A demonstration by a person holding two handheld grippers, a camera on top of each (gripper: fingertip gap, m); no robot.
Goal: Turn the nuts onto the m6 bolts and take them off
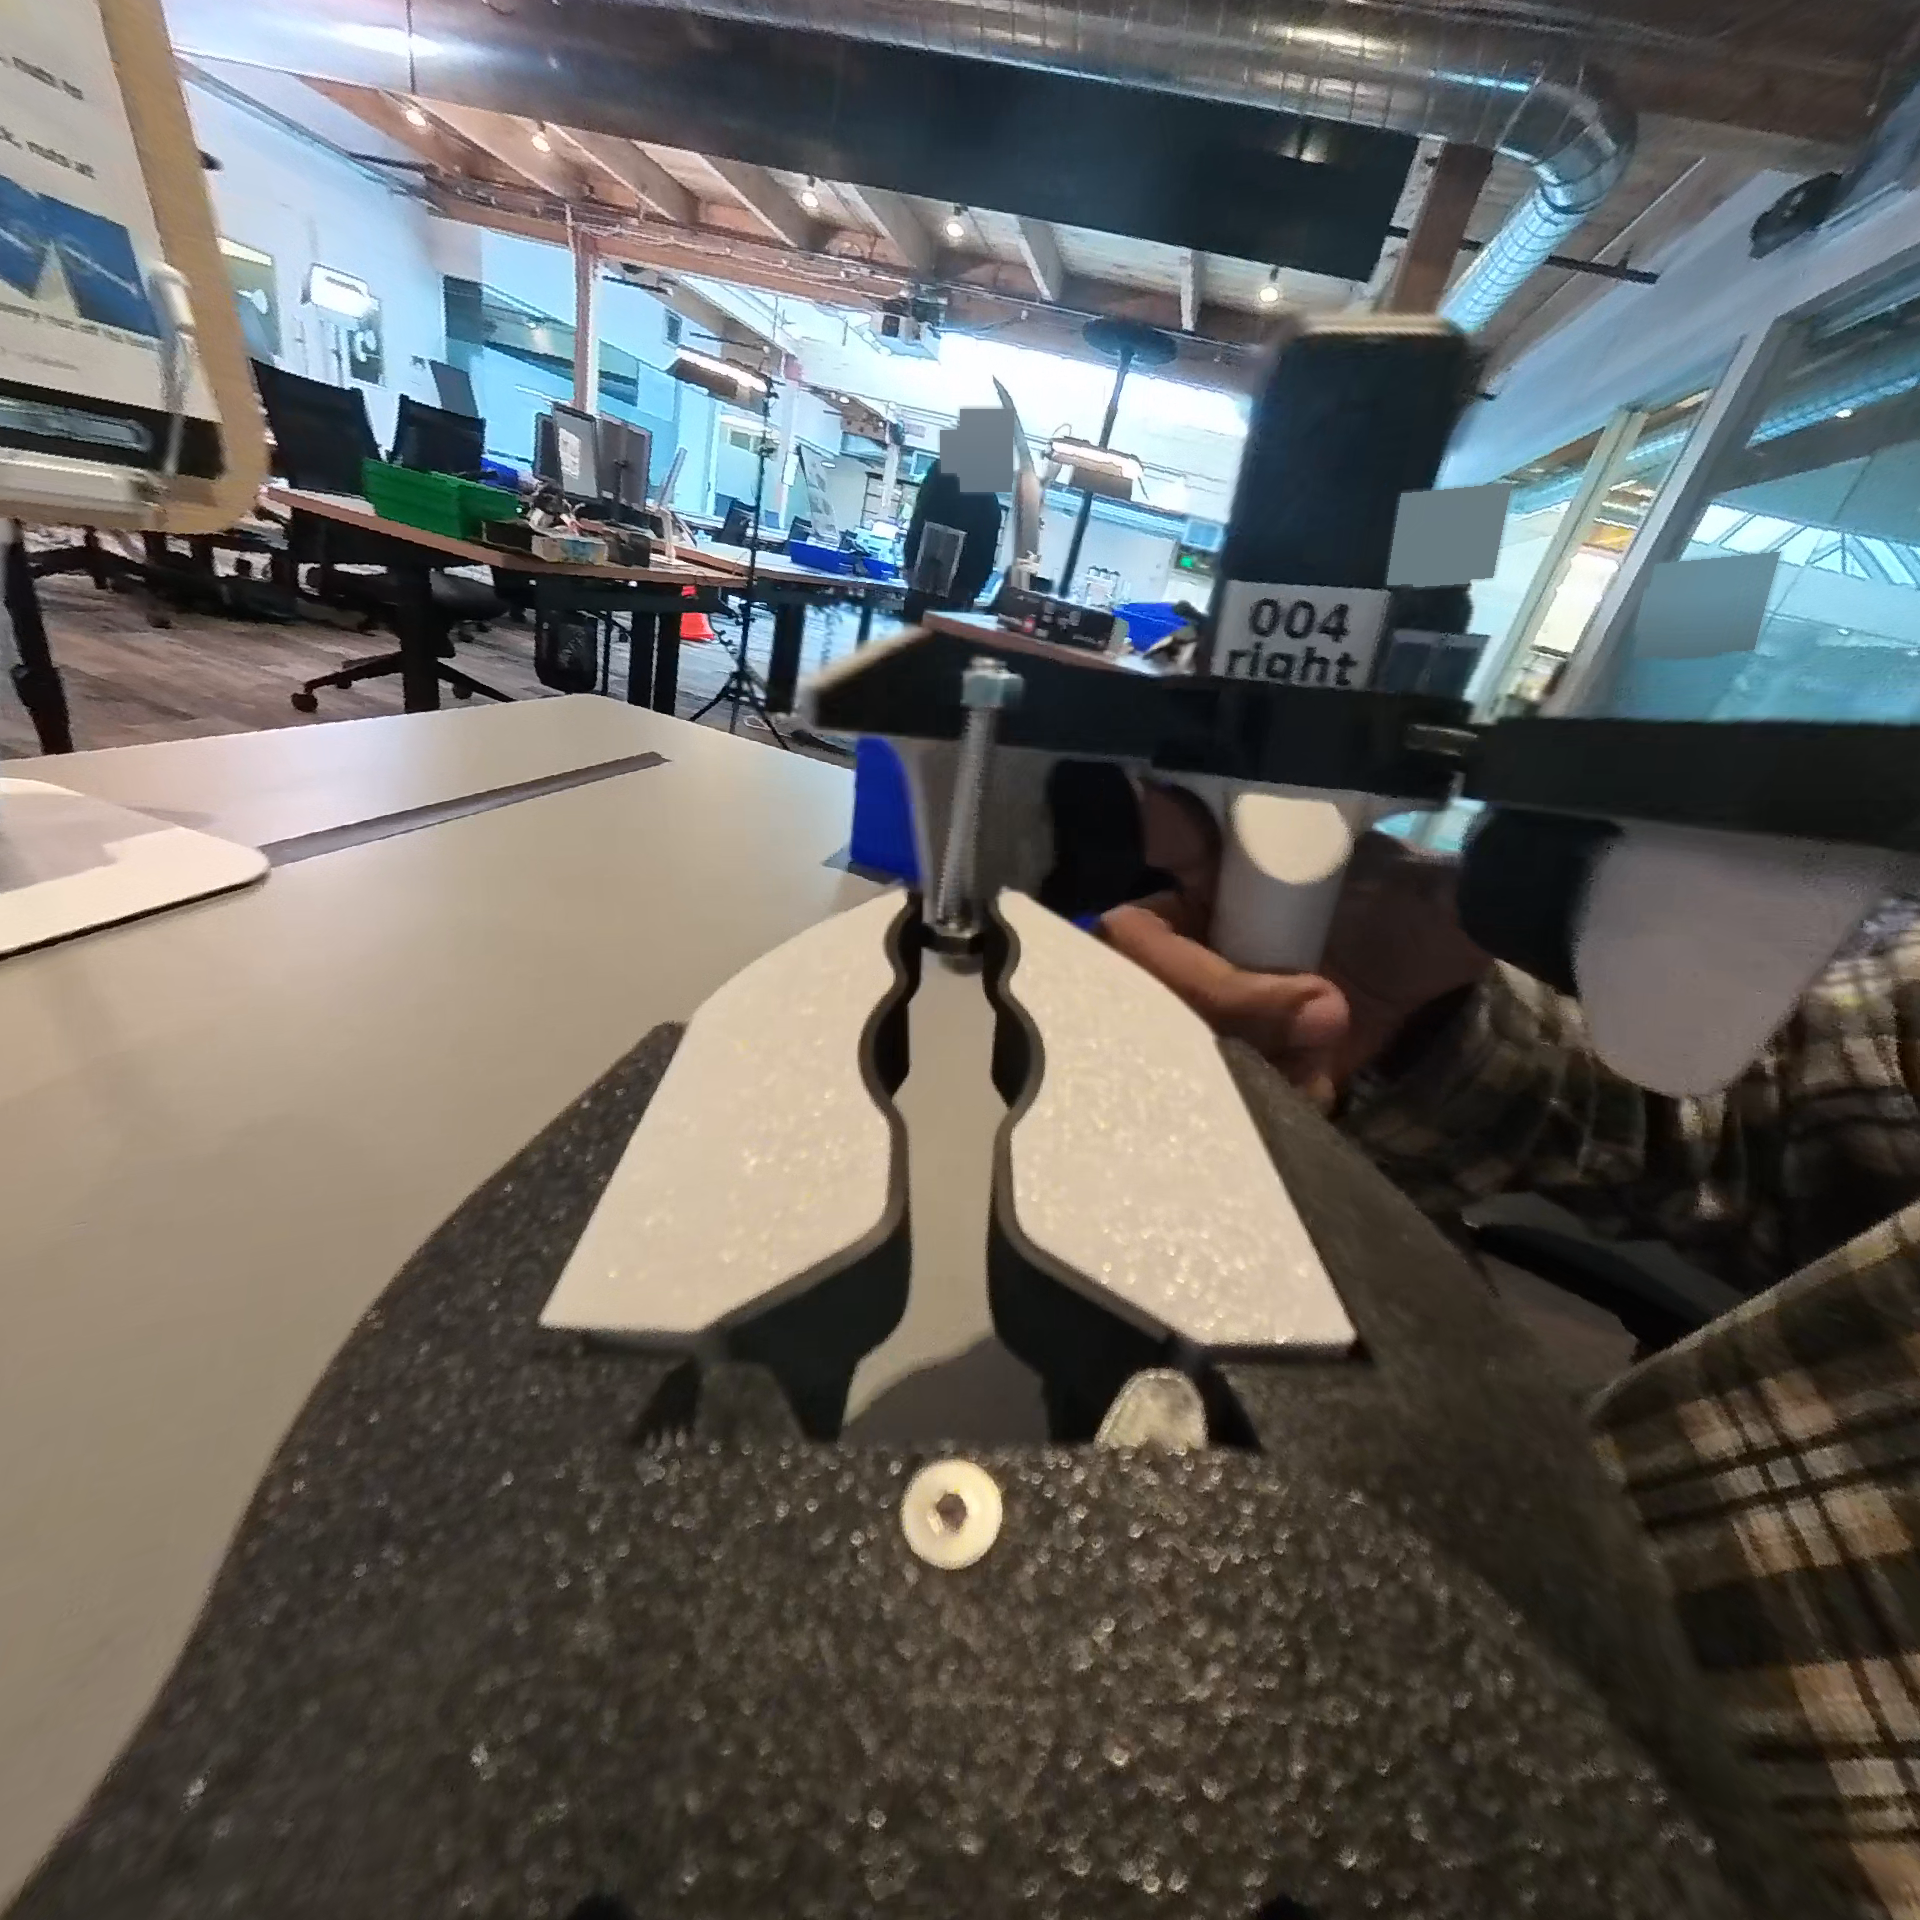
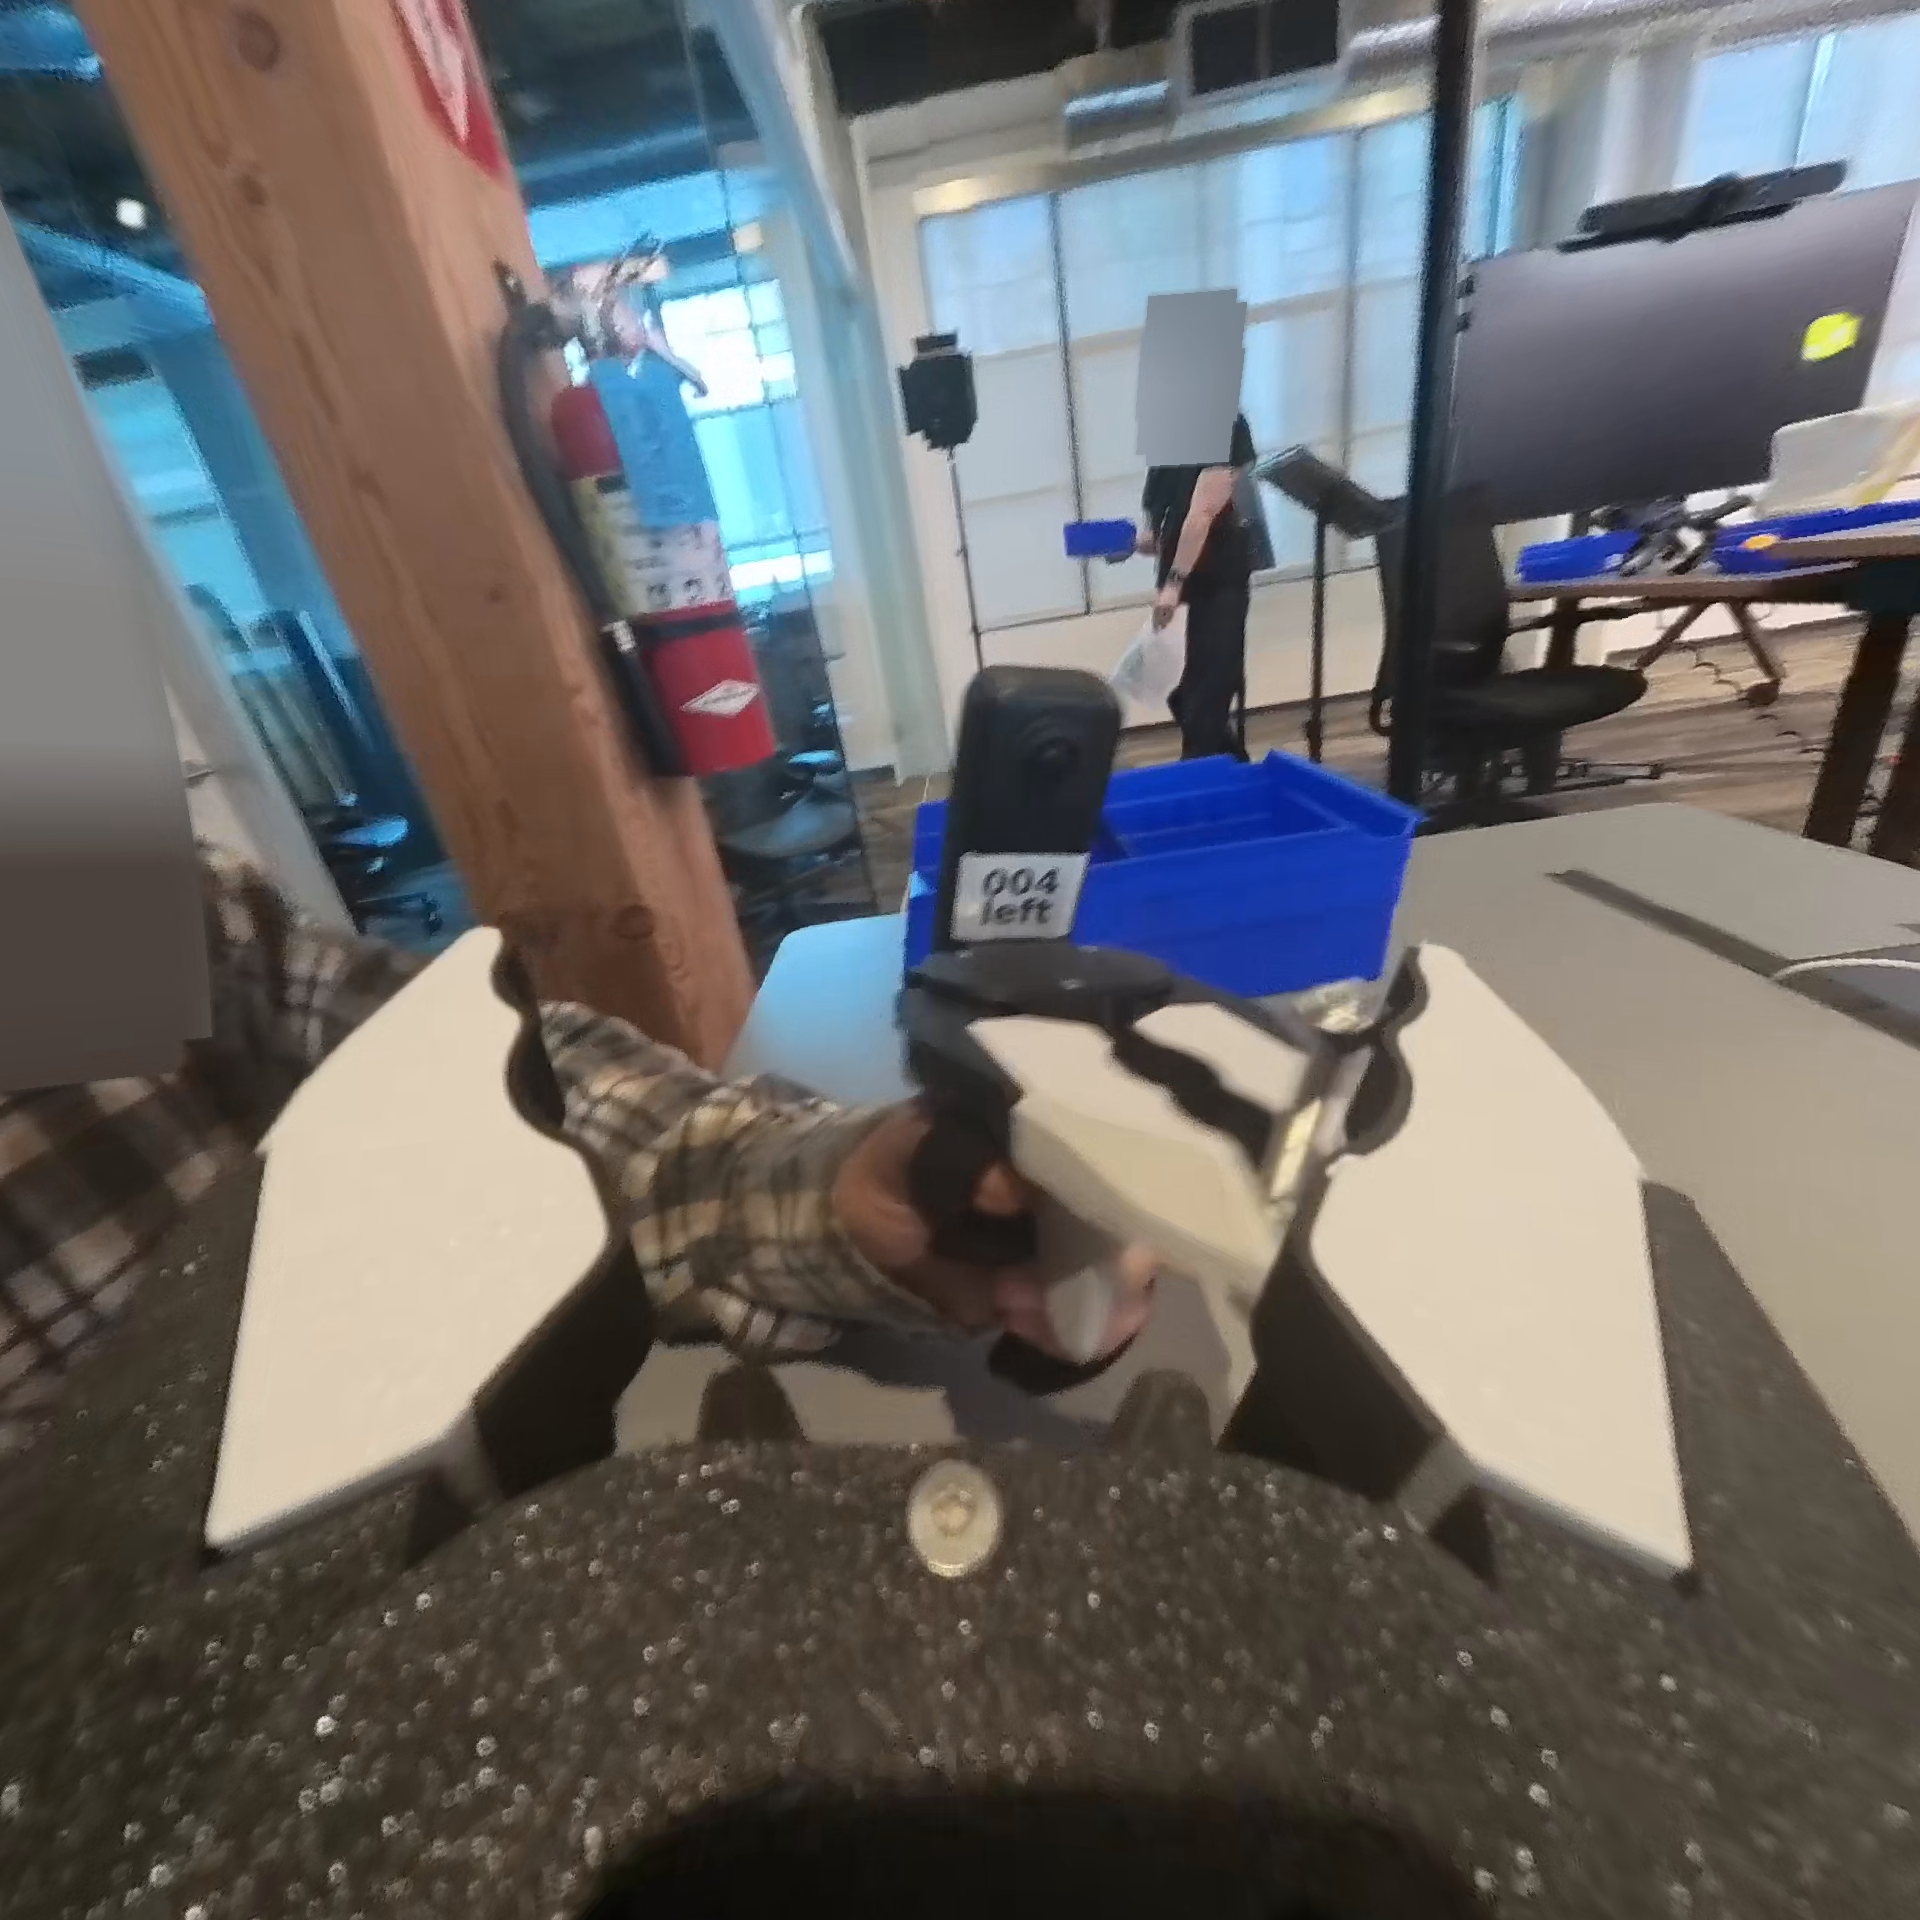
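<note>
- Two views, and the left wrist view explains the setup best: the left gripper (image 1: 954,940) has its jaws narrowed onto the head end of a long threaded bolt (image 1: 971,821), so the shaft stands up and away from the fingertips, well above the grey table (image 1: 416,935). Clamping the head is a sensible way to keep the bolt from spinning while a nut is worked.
- In the same view a nut (image 1: 992,688) sits at the far tip of the bolt, level with the black frame of the right gripper (image 1: 1299,821), which hangs behind it with white fingers (image 1: 1280,883) spread well apart. Nothing is pinched there; I judge it is between turns or lining up for one.
- The right wrist view confirms this from the other side: its own jaws stand wide, the fingers (image 2: 1496,1226) flanking the left gripper and the hand (image 2: 925,1236) holding it, in a plaid sleeve (image 2: 707,1153).
- The bolt shows there as a blurred metal streak near the right-hand fingertip; whether it touches that finger cannot be told.
- A blue bin (image 2: 1247,883) rests on the table just behind, probably the parts store kept within reach.
</note>
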